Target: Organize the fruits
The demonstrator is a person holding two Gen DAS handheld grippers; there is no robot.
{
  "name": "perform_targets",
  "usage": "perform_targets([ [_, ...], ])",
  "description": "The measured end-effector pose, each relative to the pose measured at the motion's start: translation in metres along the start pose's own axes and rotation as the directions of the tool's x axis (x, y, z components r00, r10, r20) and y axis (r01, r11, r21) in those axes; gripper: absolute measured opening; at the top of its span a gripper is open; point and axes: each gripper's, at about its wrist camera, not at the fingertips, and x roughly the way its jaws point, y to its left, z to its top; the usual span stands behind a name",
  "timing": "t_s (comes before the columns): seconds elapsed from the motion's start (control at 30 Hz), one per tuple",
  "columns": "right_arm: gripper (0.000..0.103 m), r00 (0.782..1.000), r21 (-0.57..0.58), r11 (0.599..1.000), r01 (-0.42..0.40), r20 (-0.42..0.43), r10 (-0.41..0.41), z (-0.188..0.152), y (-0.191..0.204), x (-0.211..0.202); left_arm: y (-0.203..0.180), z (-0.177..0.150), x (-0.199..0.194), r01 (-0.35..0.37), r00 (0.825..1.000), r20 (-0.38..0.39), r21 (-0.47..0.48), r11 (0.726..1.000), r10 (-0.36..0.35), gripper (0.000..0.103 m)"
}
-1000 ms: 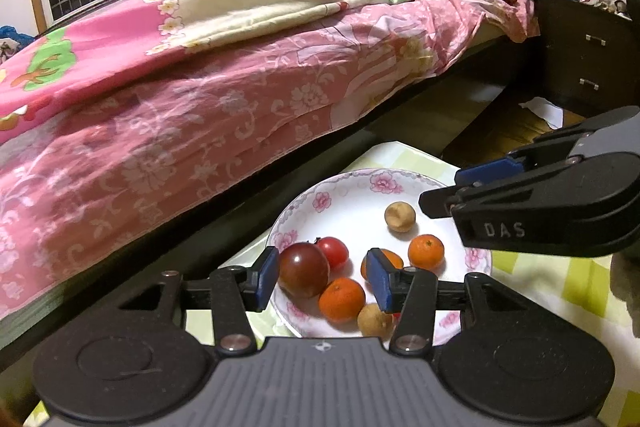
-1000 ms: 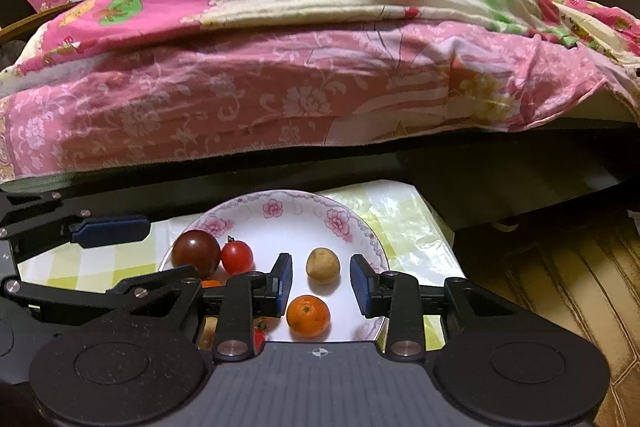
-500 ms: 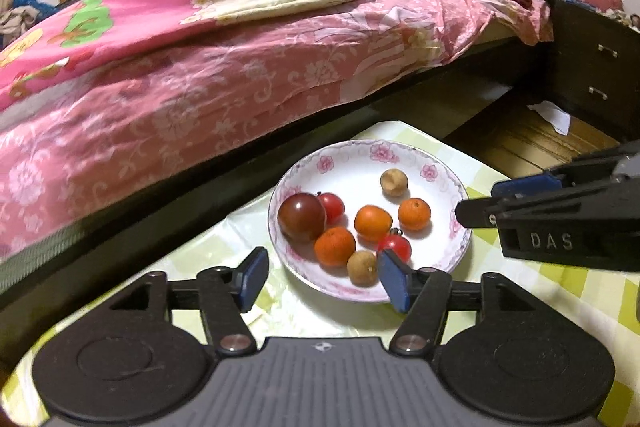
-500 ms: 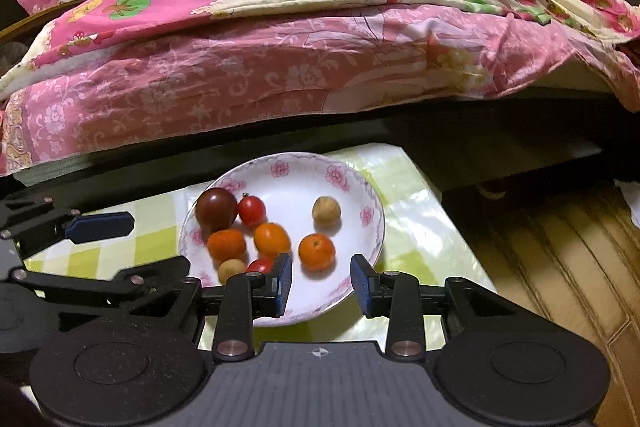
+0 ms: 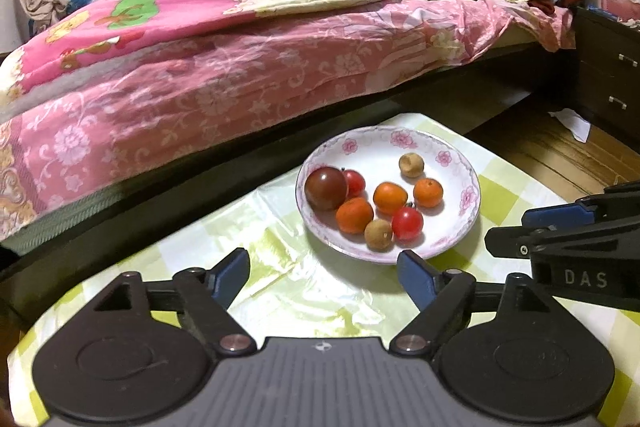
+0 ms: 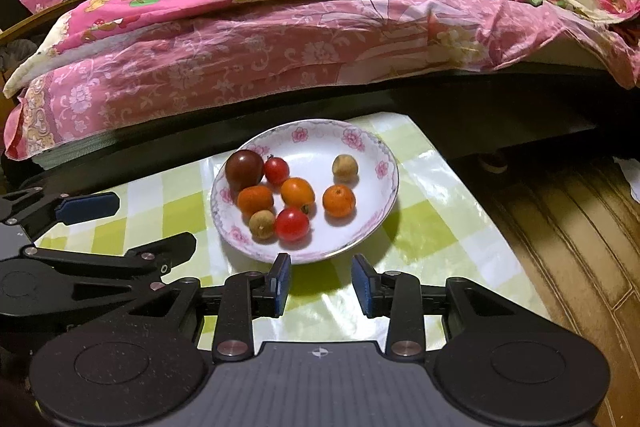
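Bedside, a green-checked table [image 5: 280, 291] carries the floral plate [image 5: 460, 231] just beyond both sets of fingertips. All eight fruits [image 6: 296, 191] sit on it — nothing loose on the cloth. The left gripper [image 5: 322, 277] has just been opening, wide and empty; the right gripper [image 6: 322, 281] stands narrowly parted, empty. Looks essentially finished.

A white plate with pink flowers [image 6: 386, 163] stands on a green checked tablecloth [image 6: 424, 227] and holds eight fruits. The dark tomato [image 6: 244, 169] lies at 10 o'clock on it, a pale brown fruit [image 6: 345, 167] at 2 o'clock, an orange one [image 6: 339, 201] near the middle. The right gripper [image 6: 321, 281] is at 6 o'clock, jaws a little apart, nothing between them. The left gripper [image 6: 136, 227] is at 8 o'clock, its jaws just opened wide and empty
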Motion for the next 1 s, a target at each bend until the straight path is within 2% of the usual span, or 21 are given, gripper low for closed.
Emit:
perform_targets([
  [0.37, 0.035, 1.000, -0.007, 1.000, -0.010, 0.018, 0.010, -0.015, 0.010, -0.021, 0.000, -0.018, -0.019, -0.041, 0.999, -0.002, -0.020, 0.999, 0.041, 0.100],
  [1.0, 0.035, 1.000, 0.000, 1.000, -0.022, -0.007, 0.022, -0.048, 0.019, -0.047, -0.004, -0.048, -0.051, -0.048, 0.999, -0.028, -0.068, 0.997, 0.047, 0.103],
])
